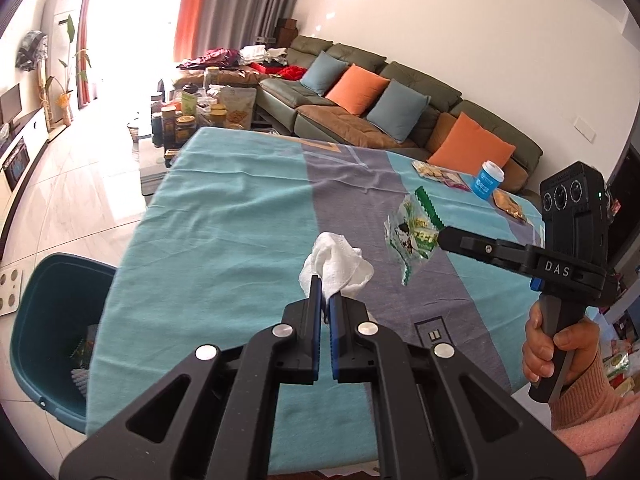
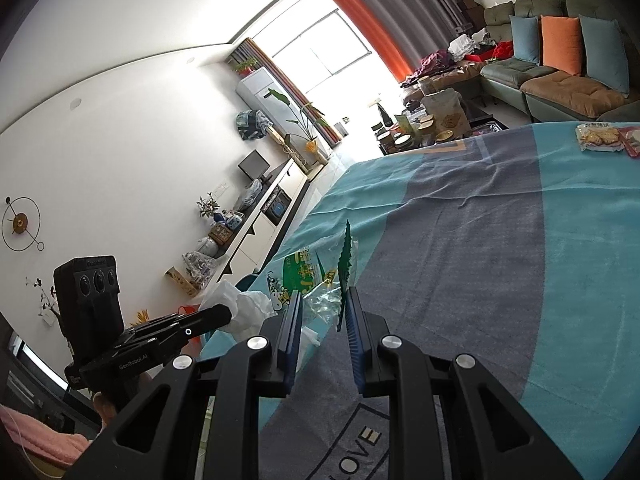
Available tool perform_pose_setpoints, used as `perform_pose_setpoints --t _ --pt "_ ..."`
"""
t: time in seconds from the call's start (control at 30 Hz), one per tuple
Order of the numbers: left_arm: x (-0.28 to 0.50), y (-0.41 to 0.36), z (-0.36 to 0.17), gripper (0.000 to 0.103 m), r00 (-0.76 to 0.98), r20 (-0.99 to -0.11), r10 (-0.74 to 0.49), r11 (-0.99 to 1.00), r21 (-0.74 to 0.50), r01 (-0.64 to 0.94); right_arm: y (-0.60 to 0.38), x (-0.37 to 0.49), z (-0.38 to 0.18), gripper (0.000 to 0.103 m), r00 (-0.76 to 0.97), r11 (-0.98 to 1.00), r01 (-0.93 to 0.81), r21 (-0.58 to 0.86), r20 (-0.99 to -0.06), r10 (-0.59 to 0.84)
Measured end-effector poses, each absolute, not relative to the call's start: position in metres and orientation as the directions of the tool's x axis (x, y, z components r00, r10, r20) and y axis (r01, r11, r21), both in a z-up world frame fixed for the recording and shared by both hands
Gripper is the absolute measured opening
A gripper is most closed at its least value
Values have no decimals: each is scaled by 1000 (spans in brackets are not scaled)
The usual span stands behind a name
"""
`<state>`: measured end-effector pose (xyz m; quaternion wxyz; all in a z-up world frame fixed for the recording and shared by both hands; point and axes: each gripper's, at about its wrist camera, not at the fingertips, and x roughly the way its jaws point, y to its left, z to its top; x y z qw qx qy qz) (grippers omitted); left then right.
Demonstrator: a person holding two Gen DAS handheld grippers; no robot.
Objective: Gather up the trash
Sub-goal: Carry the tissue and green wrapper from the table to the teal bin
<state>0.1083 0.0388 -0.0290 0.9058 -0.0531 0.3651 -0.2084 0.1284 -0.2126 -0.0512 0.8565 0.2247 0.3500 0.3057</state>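
My left gripper (image 1: 325,300) clamps a crumpled tissue (image 1: 336,266); the right gripper (image 2: 322,304) grips a snack wrapper (image 2: 306,276). The teal bin (image 1: 44,280) lies lower-left, nearer my left.

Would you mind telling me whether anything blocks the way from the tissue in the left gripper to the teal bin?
Nothing visible does. The left gripper holds the white tissue above the tablecloth; the teal bin stands on the floor past the table's left edge, its mouth open, with only bare cloth between.
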Motion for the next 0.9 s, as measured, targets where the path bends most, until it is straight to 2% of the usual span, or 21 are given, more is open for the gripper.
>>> perform_pose_setpoints --t 0.9 --pt "84 119 -9 4 745 -602 -288 956 -223 189 -141 141 -44 20 468 657 -470 590 -464 752"
